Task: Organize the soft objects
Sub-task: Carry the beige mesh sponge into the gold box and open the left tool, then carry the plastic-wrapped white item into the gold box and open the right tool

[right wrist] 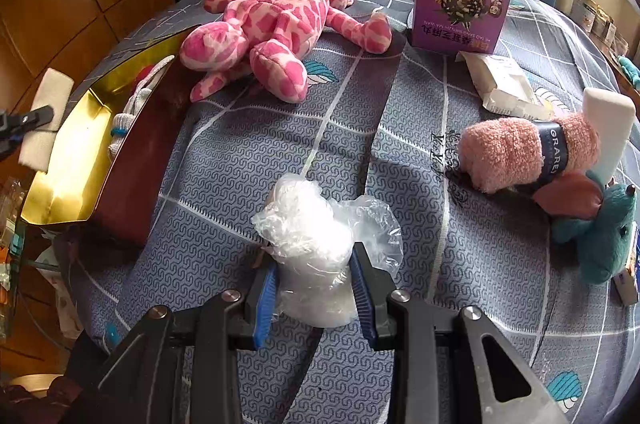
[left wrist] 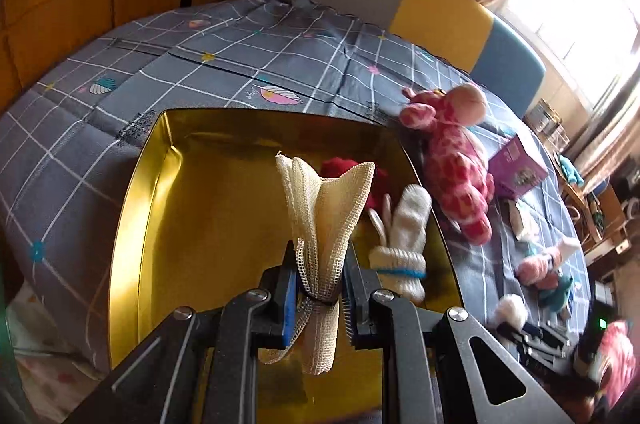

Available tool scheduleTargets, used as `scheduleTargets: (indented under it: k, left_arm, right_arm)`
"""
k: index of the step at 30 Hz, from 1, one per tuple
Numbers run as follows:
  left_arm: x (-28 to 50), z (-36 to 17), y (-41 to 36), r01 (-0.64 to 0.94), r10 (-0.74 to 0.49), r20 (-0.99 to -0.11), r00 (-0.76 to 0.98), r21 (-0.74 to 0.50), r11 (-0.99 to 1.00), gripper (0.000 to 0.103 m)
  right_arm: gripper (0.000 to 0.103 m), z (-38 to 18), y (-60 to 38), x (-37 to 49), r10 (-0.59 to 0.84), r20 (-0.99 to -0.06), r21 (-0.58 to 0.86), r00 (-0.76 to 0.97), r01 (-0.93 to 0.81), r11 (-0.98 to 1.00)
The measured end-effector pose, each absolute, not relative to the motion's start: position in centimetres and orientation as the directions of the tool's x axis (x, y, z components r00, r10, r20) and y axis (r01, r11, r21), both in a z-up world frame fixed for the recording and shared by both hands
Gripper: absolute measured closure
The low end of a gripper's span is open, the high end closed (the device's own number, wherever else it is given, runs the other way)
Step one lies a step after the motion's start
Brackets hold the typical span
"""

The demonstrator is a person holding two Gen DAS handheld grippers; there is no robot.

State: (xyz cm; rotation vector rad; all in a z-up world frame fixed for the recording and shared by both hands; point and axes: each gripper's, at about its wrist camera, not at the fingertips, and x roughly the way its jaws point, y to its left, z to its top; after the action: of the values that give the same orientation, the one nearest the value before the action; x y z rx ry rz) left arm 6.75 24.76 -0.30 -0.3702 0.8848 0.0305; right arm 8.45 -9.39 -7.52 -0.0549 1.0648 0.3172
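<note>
- Purple cardboard box (right wrist: 460, 4) standing on the bed: upside-down Chinese characters over a line of Latin letters, too small to read surely.
- Dark navy paper band (right wrist: 554, 150) around the rolled pink fluffy socks (right wrist: 500, 152): "GRARE", cut off at the edge.
- Grey patterned bedsheet (right wrist: 280, 144): an ornate printed logo, not legible.

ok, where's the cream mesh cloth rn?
Left wrist view: cream mesh cloth pinched in the left tongs, over the gold tin, left of the white gloves.
</note>
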Motion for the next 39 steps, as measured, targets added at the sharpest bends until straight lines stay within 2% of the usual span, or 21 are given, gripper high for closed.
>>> scheduleTargets:
  k: [6, 12, 17, 18, 19, 20, 21, 29, 39]
  left_arm:
    - [10.8, -1.9, 26.0, -0.232, -0.181, -0.771, 0.61, -0.393, 0.89, 0.084]
    - [14.7, -3.5, 26.4, -0.271, -0.169, -0.792, 0.587, -0.389, 0.881, 0.083]
    - [16.8, -4.9, 26.5, -0.29, -0.143, -0.818, 0.557, -0.354, 0.889, 0.075]
    - [16.8, -5.0, 26.5, -0.292, -0.134, -0.819, 0.557, -0.344, 0.893, 0.071]
    - [16.7, -4.9, 26.5, -0.291, -0.127, -0.819, 0.56, -0.338, 0.895, 0.061]
    - [16.4, -4.7, 26.6, -0.291, -0.11, -0.815, 0.569, -0.325, 0.9, 0.052]
    - [16.0, -4.4, 26.7, -0.293, -0.094, -0.81, 0.578, -0.313, 0.903, 0.051]
    - [11.0, -1.9, 26.1, -0.268, 0.009, -0.77, 0.638, -0.211, 0.94, 0.051]
    - [4.7, 0.3, 23.6, -0.249, 0.073, -0.727, 0.683, -0.137, 0.959, 0.041]
  right_arm:
    - [0.069, -7.6, -9.5, 8.5, 0.231, -0.866, 0.111, 0.443, -0.281, 0.953]
    - [0.069, -7.6, -9.4, 8.5, 0.227, -0.868, 0.108, 0.441, -0.279, 0.954]
    - [0.069, -7.7, -9.4, 8.6, 0.225, -0.87, 0.108, 0.438, -0.276, 0.955]
    - [0.069, -7.7, -9.3, 8.6, 0.224, -0.871, 0.107, 0.438, -0.275, 0.955]
    - [0.069, -7.7, -9.4, 8.6, 0.223, -0.871, 0.107, 0.438, -0.275, 0.955]
    - [0.069, -7.7, -9.4, 8.6, 0.223, -0.871, 0.106, 0.438, -0.275, 0.956]
    - [0.069, -7.7, -9.4, 8.6, 0.222, -0.871, 0.105, 0.438, -0.274, 0.956]
    - [0.069, -7.7, -9.3, 8.6, 0.21, -0.87, 0.091, 0.446, -0.273, 0.958]
    - [0.069, -7.7, -9.3, 8.4, 0.205, -0.865, 0.086, 0.458, -0.268, 0.96]
